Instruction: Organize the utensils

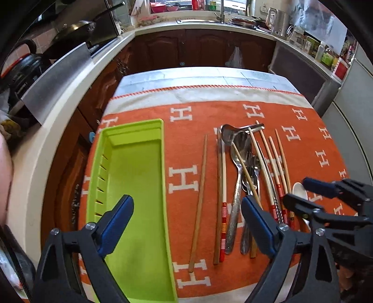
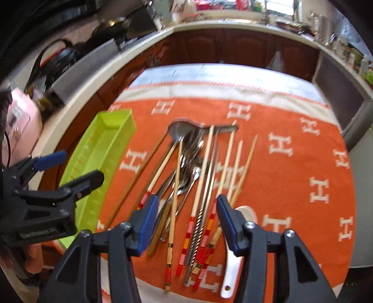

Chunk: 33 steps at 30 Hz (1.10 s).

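Observation:
A lime-green utensil tray lies empty on the left of the orange cloth; it also shows in the right wrist view. To its right rests a lone wooden chopstick, then a heap of metal spoons and chopsticks with red-striped ends. A white ceramic spoon lies at the heap's right edge. My left gripper hangs open above the tray's right wall and the lone chopstick. My right gripper is open low over the near ends of the heap, pressing on nothing.
The cloth covers a small table with a bare pale strip at its far end. A white counter with a stove and pan runs along the left and back. Dark wooden cabinets stand behind, and a kettle sits at the back right.

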### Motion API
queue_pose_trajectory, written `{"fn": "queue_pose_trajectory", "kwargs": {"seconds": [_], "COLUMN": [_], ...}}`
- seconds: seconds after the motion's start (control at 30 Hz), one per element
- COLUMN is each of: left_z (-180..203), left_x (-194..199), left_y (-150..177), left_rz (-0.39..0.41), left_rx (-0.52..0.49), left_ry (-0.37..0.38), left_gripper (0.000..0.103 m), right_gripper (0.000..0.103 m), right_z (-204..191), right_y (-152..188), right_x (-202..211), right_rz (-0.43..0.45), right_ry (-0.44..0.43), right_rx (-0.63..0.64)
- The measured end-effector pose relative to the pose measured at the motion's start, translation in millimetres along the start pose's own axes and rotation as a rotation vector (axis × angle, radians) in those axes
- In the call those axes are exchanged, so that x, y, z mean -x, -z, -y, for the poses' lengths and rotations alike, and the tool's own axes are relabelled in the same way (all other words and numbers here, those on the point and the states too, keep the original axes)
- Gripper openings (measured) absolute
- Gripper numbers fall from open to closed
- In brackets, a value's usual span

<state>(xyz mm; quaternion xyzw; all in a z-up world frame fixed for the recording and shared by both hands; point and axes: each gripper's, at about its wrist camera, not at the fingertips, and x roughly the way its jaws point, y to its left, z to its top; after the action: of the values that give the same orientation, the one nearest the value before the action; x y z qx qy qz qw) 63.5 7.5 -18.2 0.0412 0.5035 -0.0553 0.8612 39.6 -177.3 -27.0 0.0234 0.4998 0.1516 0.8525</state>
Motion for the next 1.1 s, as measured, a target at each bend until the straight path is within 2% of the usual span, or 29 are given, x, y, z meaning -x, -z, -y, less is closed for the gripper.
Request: {"fn": "queue_pose_trajectory", "kwargs": {"seconds": [0.07,0.23,0.27,0.43,0.6,0.63,0.7,0.9,1.1], "left_z": [0.5,0.5,1.0,5.2,2.1,0.8,-0.6,0.2,10.4], "left_x": [-6.1,-24.2,-27.0,-29.5,-30.3,-30.5,-31.8,-32.8,-29.1], "left_y": [3.5,10.2,11.8,13.9,10.2,9.5,8.6,7.9,5.5], "left_rz": [-0.021,-0.095,-0.106,-0.109,-0.116,-0.121,-0.13,-0.138,-0.143], "left_rx": [-0.008,0.01,0.012,0.007,0.028,0.035,0.047,0.054,0.044], "left_ry": [0.021,0.083,0.096,0.114,0.124,0.128,0.136,0.147,0.169], "left_gripper": [0.075,0.044,0.042,0.041,0.041,0.041,0.041,0.041,0.041], "right_gripper": [0.038,0.033,0.032,0.026,0.024,0.021,0.007,0.006,0.006], "right_z": [0.1,-2.6,-3.2,-2.6,-5.3,-4.8,-3.4,2.4,10.8], "right_y": [2.7,3.9,4.2,5.8,5.4,6.1,4.9,7.0,9.3], "right_x": [-12.0,-34.9,-38.6,-60.5,-68.7,-68.4,-65.3,-61.3,-42.6], "right_rz": [-0.031,-0.074,-0.084,-0.143,-0.165,-0.162,-0.147,-0.144,-0.117], "right_ry": [-0.025,-0.068,-0.073,-0.092,-0.131,-0.139,-0.167,-0.167,-0.246], "right_rx": [-0.002,0.008,0.011,0.013,0.01,0.004,-0.016,-0.028,-0.069]}}
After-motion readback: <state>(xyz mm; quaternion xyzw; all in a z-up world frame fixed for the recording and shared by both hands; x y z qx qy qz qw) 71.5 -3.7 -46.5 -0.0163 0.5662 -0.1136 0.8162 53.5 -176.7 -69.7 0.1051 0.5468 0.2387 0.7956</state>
